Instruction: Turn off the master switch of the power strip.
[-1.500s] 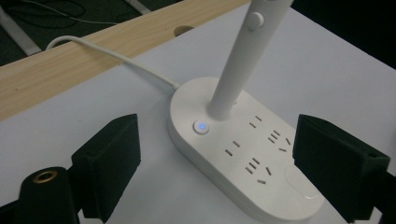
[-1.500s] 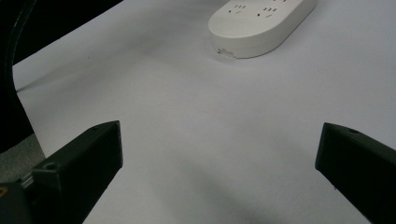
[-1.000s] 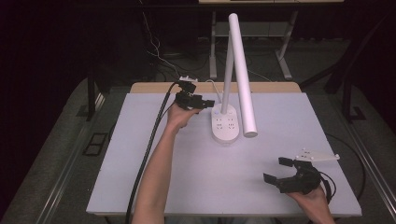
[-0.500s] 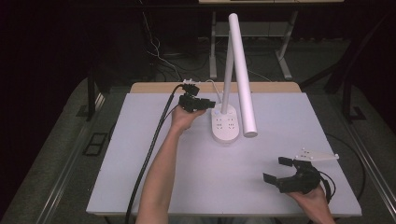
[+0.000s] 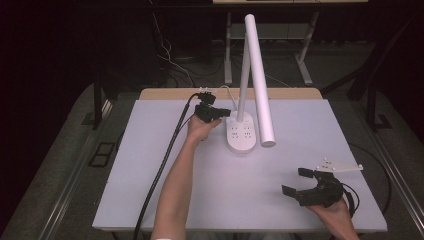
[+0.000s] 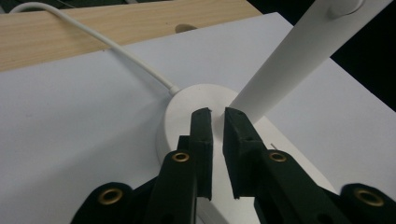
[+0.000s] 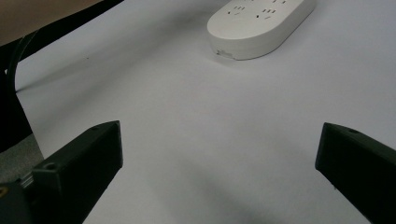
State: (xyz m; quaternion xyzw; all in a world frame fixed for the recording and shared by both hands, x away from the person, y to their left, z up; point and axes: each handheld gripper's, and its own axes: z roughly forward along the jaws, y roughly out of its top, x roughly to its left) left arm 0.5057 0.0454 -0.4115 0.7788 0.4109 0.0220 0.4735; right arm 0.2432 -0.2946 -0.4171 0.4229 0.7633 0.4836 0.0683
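Fingers [image 6: 201,140] of the left gripper [image 6: 217,114] stand almost together, only a thin slit between the pads, and nothing is caught in that slit; the jaws have just been closing, from well apart a second ago to this near-shut stance. Their tips hover over the round rear end of the lamp base [image 6: 187,109], just in front of the foot of the lamp's stem [image 6: 299,51], and it cannot be told whether they touch the base's top. A second ago this gripper sat a little farther from the base and higher; now it is lower and right at the base. Jaws drawn together and aimed down at the base suit a poke rather than a grasp, so my reading is that the person means to press a touch switch on the base with the closed tips; the lamp looks unlit, so that press seems not yet done. The lamp's white cord [image 6: 98,39] leaves the base on the side away from the gripper and runs toward the wooden strip [image 6: 70,32] beyond the white table [image 5: 150,180]. The lamp [image 5: 242,135] stands toward the table's far side, its long head [image 5: 260,80] slanting down over the socket end of the base. The right gripper [image 5: 297,182] lies well apart from the base, toward the table's near corner on the person's right, unmoved since a second ago, jaws spread wide and empty, pointing back toward the base.
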